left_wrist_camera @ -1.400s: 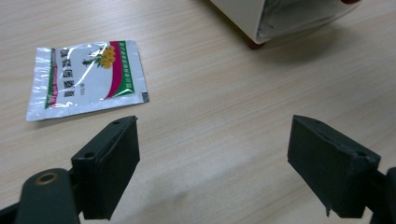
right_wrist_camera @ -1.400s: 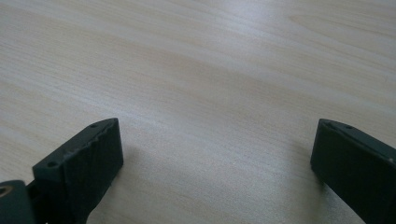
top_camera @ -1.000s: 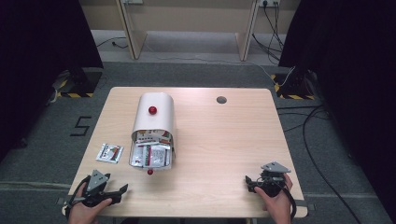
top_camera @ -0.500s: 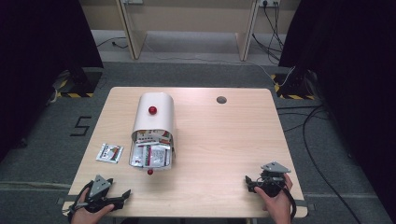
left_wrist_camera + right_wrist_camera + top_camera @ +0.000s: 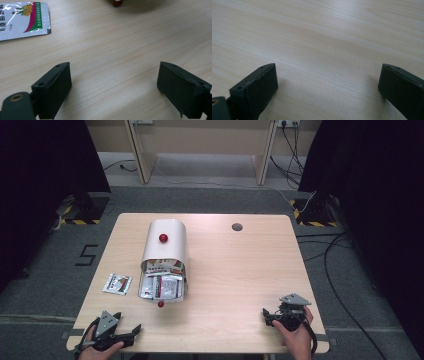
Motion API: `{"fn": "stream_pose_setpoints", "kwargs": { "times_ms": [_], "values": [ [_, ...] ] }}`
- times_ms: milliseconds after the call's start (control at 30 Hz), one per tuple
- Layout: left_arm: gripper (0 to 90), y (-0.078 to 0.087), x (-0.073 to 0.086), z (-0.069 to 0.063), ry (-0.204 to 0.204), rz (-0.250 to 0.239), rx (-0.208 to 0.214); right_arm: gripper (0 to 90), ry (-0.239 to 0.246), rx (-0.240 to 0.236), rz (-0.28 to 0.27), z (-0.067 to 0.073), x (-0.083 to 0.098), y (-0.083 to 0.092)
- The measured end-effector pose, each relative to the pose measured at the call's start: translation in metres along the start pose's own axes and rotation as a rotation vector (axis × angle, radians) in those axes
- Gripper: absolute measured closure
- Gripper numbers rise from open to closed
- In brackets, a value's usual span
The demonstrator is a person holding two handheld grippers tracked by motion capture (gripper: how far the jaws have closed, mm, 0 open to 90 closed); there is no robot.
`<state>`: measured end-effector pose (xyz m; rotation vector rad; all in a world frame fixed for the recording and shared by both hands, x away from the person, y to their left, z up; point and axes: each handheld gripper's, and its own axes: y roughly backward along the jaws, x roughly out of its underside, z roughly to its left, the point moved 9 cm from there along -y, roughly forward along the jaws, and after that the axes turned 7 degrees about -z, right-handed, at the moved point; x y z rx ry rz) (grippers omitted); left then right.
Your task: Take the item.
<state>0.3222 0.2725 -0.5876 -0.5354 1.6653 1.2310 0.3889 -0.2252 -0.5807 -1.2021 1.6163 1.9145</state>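
A white bread-bin-like box (image 5: 163, 247) with a red knob lies on the wooden table (image 5: 240, 270), its front flap down and several sachets (image 5: 161, 286) inside. One loose sachet (image 5: 117, 284) (image 5: 22, 18) lies to the left of the box. My left gripper (image 5: 131, 334) (image 5: 112, 90) rests open at the table's front left corner, nothing between its jaws. My right gripper (image 5: 266, 315) (image 5: 327, 90) rests open at the front right, jaws wide over bare wood.
A small red knob (image 5: 160, 304) (image 5: 117, 2) marks the flap's front edge. A round cable hole (image 5: 237, 226) sits at the table's back right. Cables run over the floor to the right, and dark curtains stand on both sides.
My left gripper has turned a little and slid rightward along the front edge. The right gripper has stayed where it was.
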Motion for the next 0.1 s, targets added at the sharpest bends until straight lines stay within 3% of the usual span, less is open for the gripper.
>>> {"fn": "stream_pose_setpoints", "kwargs": {
  "times_ms": [100],
  "values": [
    [11.2, -0.0005, -0.0001, 0.0002, -0.003, -0.004, 0.003, 3.3, 0.0, 0.0, 0.0, 0.0, 0.0, 0.0]
  ]
}}
